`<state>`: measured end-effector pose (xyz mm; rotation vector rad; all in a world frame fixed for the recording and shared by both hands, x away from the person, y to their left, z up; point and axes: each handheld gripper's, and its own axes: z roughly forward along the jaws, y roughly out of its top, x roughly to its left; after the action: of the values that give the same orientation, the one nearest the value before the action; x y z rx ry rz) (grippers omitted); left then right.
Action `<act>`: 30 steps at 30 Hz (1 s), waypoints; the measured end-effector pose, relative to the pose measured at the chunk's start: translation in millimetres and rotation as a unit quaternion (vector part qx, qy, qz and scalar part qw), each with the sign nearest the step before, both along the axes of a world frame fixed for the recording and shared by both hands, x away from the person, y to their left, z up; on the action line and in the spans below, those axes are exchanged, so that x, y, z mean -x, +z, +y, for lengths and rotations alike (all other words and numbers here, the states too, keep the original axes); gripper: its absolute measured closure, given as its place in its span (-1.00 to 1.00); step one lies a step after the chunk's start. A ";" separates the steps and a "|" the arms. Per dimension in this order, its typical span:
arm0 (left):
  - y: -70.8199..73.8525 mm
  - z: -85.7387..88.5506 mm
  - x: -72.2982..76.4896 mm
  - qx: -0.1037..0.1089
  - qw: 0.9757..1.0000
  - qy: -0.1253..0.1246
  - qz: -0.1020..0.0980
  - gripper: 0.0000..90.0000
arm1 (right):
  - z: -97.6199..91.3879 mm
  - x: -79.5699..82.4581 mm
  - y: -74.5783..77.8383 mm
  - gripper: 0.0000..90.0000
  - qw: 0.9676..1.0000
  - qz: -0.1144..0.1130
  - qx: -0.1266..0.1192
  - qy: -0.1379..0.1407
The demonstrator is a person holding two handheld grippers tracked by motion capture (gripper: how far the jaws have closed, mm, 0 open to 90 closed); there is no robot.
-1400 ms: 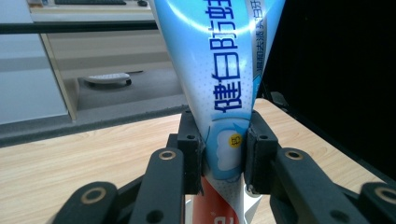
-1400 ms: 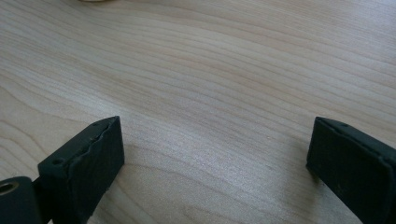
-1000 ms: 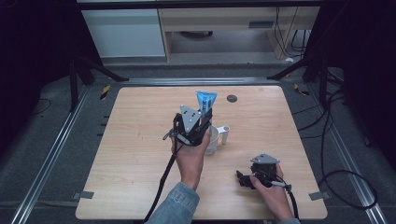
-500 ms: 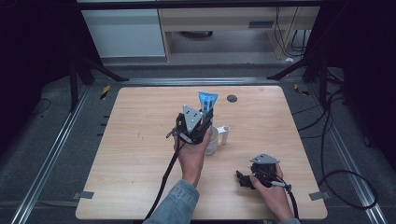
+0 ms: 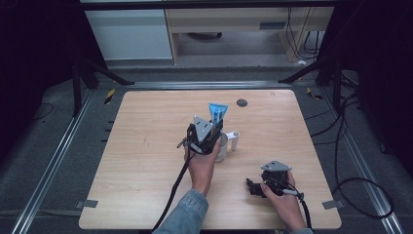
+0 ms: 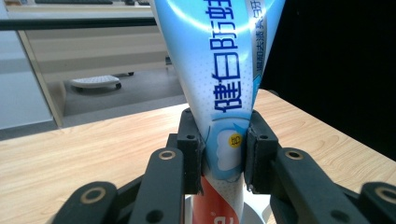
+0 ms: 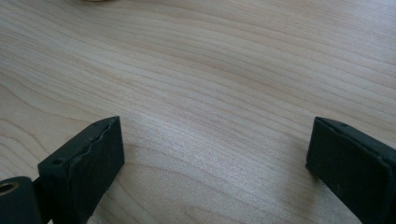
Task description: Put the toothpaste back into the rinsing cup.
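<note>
Lab recording bay, wooden table (image 5: 146,161), metal rails (image 5: 53,165), trailing cables (image 5: 350,146)

Landmark: cup (image 5: 223,146), mid-table (image 5: 146,161). Toothpaste tube (image 5: 217,113) stands upright directly over it, clamped in the left gripper (image 5: 210,132) just left of the cup. Right gripper (image 5: 253,186) sits on the table nearer the person, right of the cup. Small disc (image 5: 242,102) behind it, near the far edge.

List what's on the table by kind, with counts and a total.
Blue toothpaste tube, clamped in the left tool: 1
White cup: 1
White cylinder: 1
Small dark disc: 1
Total: 4
</note>
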<state>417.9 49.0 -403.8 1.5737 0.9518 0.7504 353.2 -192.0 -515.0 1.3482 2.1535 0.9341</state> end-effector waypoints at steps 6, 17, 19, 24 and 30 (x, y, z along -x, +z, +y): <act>-8.9 -0.5 -1.5 -0.007 1.000 0.001 0.008 0.59 | 0.0 -0.1 -0.1 -0.90 1.000 0.000 -0.001 0.000; -21.6 1.0 -3.4 -0.012 1.000 0.001 0.021 0.59 | 0.0 -0.1 -0.1 -0.90 1.000 0.000 -0.001 0.001; -21.9 1.0 -3.4 -0.012 1.000 -0.001 0.021 0.59 | 0.0 -0.1 -0.1 -0.90 1.000 0.000 -0.001 0.001; -25.7 -2.0 -2.6 -0.020 0.999 -0.004 0.028 0.59 | 0.0 -0.1 -0.1 -0.90 1.000 0.000 -0.001 0.001; -28.2 -5.4 -1.2 -0.023 0.999 -0.006 0.030 0.58 | 0.0 -0.1 -0.1 -0.90 1.000 0.000 0.000 0.001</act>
<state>419.1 43.6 -432.1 1.6492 0.9727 0.7252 353.3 -192.0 -515.1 1.3464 2.1543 0.9363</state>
